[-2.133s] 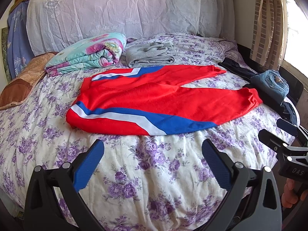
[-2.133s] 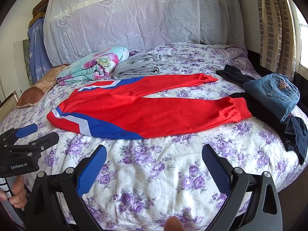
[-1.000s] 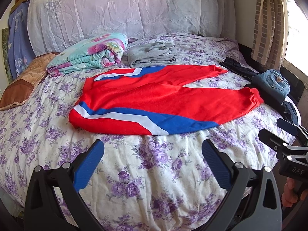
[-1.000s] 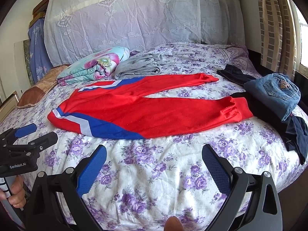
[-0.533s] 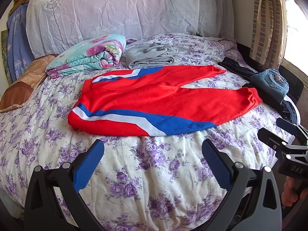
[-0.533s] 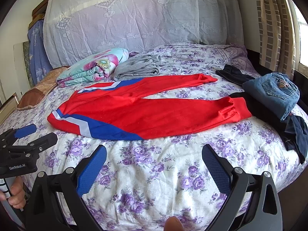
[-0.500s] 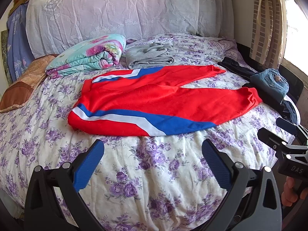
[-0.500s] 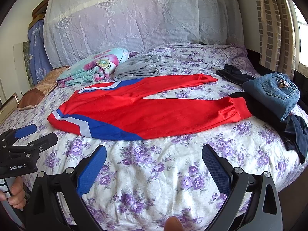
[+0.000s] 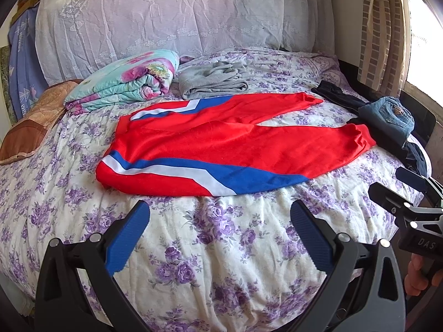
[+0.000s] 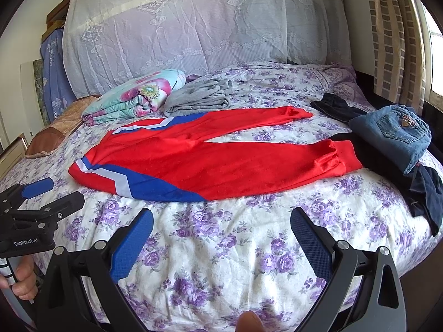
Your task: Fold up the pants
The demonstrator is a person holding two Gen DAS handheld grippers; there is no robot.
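Red pants with blue and white stripes lie spread flat on the floral bed, waist to the left, both legs running right; they also show in the right wrist view. My left gripper is open and empty, hovering over the bedsheet just short of the near waist edge. My right gripper is open and empty, over the sheet in front of the near leg. Each gripper shows at the edge of the other's view: the right one, the left one.
A folded floral quilt and a folded grey garment lie behind the pants. Folded jeans on dark clothes sit at the right bed edge. A brown pillow is at far left. A curtain hangs at right.
Both grippers have drifted only slightly; the pants lie as before and both grippers stay open.
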